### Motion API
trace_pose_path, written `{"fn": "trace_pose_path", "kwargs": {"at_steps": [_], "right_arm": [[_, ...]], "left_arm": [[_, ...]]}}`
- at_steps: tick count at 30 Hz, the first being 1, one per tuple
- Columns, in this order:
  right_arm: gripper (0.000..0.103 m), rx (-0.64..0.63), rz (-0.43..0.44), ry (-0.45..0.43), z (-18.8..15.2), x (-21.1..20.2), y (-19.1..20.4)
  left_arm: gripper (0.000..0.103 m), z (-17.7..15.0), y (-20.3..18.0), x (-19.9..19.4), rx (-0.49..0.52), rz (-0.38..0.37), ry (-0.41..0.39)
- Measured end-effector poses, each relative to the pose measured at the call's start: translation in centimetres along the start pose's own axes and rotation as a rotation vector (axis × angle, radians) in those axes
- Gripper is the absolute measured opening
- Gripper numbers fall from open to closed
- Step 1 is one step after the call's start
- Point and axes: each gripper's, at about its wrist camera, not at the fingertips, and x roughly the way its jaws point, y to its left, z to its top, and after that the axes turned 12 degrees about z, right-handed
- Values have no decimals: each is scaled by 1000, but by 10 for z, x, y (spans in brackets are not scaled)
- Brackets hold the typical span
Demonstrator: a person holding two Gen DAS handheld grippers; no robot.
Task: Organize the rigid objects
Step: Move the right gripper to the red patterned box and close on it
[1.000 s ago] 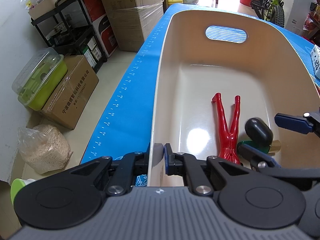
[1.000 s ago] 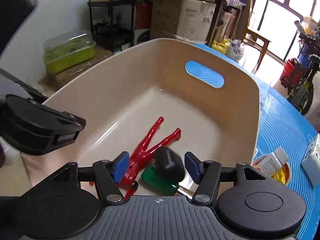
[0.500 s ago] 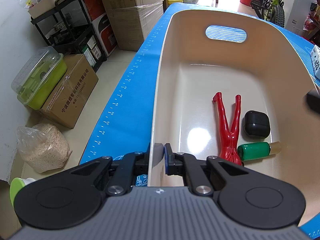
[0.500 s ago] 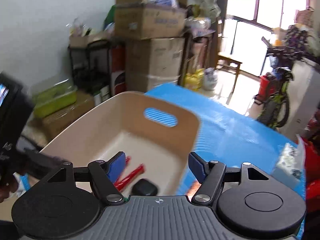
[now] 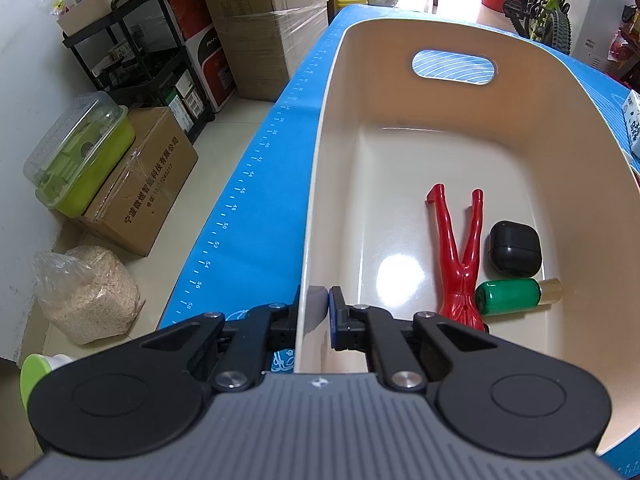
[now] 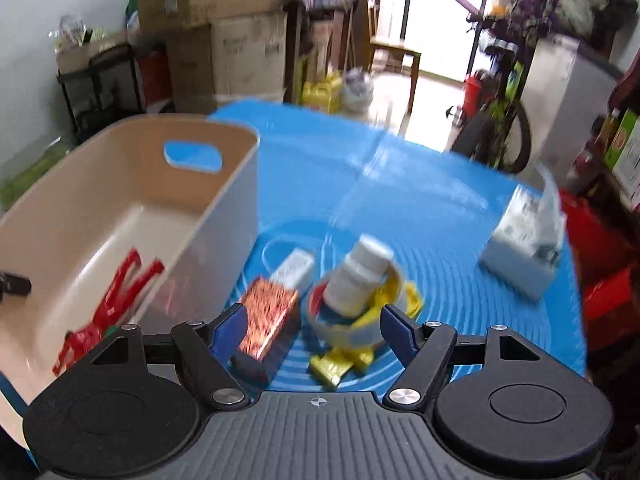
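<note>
Left gripper (image 5: 318, 308) clamped on beige plastic bin (image 5: 540, 128) rim. Red plastic figure (image 5: 458, 256), black case (image 5: 514, 246), green bottle (image 5: 510, 296) lay inside. Right gripper (image 6: 312, 330) spread wide, nothing held, above white pill bottle (image 6: 358, 276) in small bowl (image 6: 344, 330) on blue mat (image 6: 420, 204).

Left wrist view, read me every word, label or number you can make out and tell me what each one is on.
"50", "52", "54", "56", "58": ruler marks along the blue mat edge.
"宁波微煜智能科技有限公司", roughly: brown carton on the floor; the digits beneath are too small to read.
"PAN...": red and white box, cut off by the black shelf.
Large taped carton: print too faint.
White box at right: too small.
</note>
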Motion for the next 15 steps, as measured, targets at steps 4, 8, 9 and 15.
{"fn": "trace_pose_path", "kwargs": {"at_steps": [4,8,9,15], "right_arm": [[78,36,52,27,-6,18,-7],[78,70,143,12,-11,26,-15],[77,85,173,8,-12,28,-18],[76,165,267,3,-16,39,-28]], "left_arm": [[12,0,0,0,1,1,0],[12,0,1,0,2,0,-1],[12,-1,2,1,2,-1,0],[12,0,3,1,1,-1,2]]}}
